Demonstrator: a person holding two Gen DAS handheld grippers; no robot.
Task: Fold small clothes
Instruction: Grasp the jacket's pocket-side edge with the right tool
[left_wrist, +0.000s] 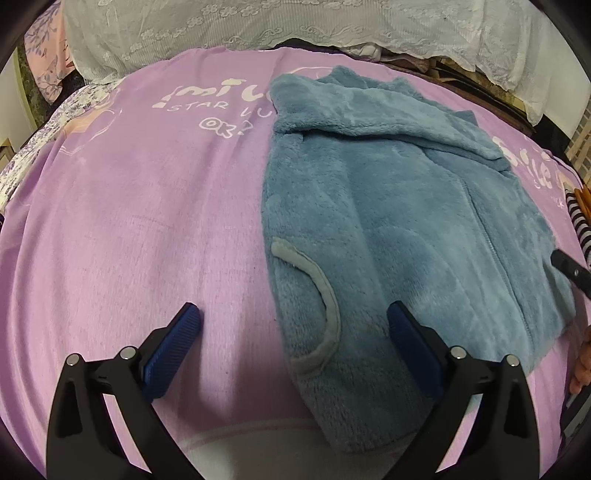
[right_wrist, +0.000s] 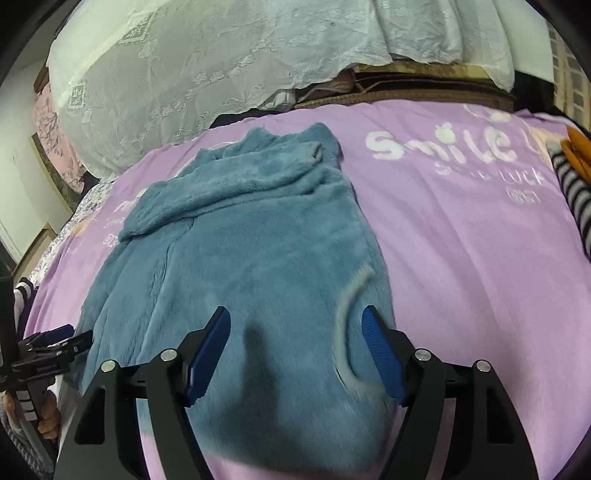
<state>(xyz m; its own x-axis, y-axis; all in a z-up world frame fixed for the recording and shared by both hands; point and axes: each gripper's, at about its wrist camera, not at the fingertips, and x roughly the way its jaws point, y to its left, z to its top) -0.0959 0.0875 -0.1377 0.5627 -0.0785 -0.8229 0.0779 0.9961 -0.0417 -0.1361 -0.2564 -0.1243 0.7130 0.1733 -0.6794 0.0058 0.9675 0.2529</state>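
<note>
A small blue fleece jacket lies flat on a purple blanket, sleeves folded across its top, a pale curved pocket trim near its left edge. My left gripper is open and empty, straddling that left edge just above the cloth. In the right wrist view the jacket lies below my right gripper, which is open and empty over the hem, next to the other pocket trim. The left gripper also shows in the right wrist view at the jacket's left side.
A white lace cover drapes over things behind the blanket. A striped garment with orange hangers lies at the right edge. The blanket carries white printed lettering. A floral sheet shows at far left.
</note>
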